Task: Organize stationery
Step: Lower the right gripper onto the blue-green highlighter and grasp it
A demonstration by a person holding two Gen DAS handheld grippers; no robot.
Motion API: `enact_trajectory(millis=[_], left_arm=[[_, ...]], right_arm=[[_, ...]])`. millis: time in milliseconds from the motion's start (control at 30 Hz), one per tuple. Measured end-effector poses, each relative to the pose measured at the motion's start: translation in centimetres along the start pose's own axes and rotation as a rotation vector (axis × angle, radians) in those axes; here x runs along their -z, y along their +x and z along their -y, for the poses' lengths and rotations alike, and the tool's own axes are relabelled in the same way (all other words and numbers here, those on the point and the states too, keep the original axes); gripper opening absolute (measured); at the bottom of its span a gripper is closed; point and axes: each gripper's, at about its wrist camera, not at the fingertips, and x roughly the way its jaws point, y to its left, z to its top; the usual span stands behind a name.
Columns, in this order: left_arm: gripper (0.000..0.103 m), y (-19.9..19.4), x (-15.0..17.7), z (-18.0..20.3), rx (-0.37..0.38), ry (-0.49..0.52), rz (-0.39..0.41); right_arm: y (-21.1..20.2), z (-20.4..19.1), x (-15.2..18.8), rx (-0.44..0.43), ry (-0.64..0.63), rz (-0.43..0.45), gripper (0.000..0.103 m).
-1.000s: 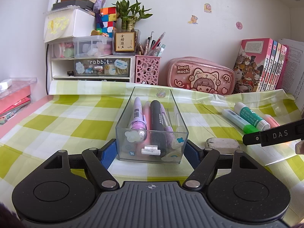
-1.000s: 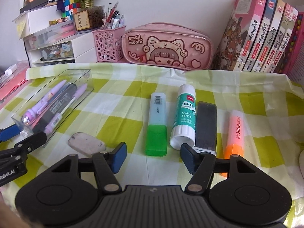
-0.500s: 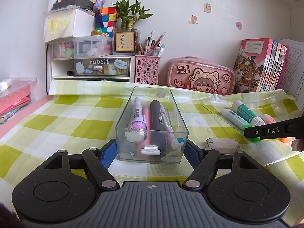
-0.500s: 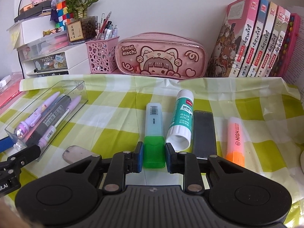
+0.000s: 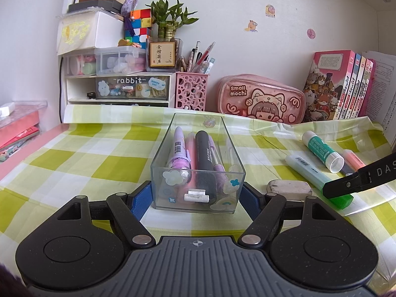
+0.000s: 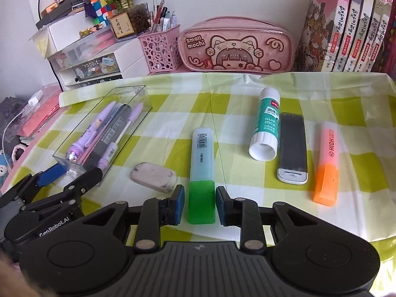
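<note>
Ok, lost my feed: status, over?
Right gripper shut on green highlighter. Left gripper open around clear box. Eraser lies between.

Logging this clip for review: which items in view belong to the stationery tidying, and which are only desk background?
In play:
clear box, bracketed by the left tool
green highlighter, between the right tool's pads
eraser
glue stick
black case
orange highlighter

Background:
pink pencil case
books
pink pen holder
drawer unit
plant
</note>
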Motion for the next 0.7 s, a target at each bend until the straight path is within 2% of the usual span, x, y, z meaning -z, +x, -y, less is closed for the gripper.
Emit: enact_trajectory(millis=[67, 233, 433, 633, 700], left_arm=[[0.074, 0.0, 0.0, 0.0, 0.001, -0.001, 0.000], [0.074, 0.0, 0.0, 0.1, -0.002, 0.003, 0.002], [0.073, 0.0, 0.1, 0.1, -0.009, 0.008, 0.005], [0.073, -0.1, 0.1, 0.0, -0.005, 0.007, 0.006], [0.073, -0.1, 0.1, 0.0, -0.003, 0.005, 0.006]], right_arm=[[0.2, 0.2, 0.0, 0.018, 0.003, 0.005, 0.036], [0.2, 1.3, -0.3, -0.007, 0.066, 0.031, 0.037], [0.6, 1.6, -1.4, -0.085, 0.125, 0.066, 0.037], [1.8, 1.2, -1.2, -0.040, 0.106, 0.066, 0.036], [1.9, 1.0, -1.3, -0.028, 0.103, 0.063, 0.032]])
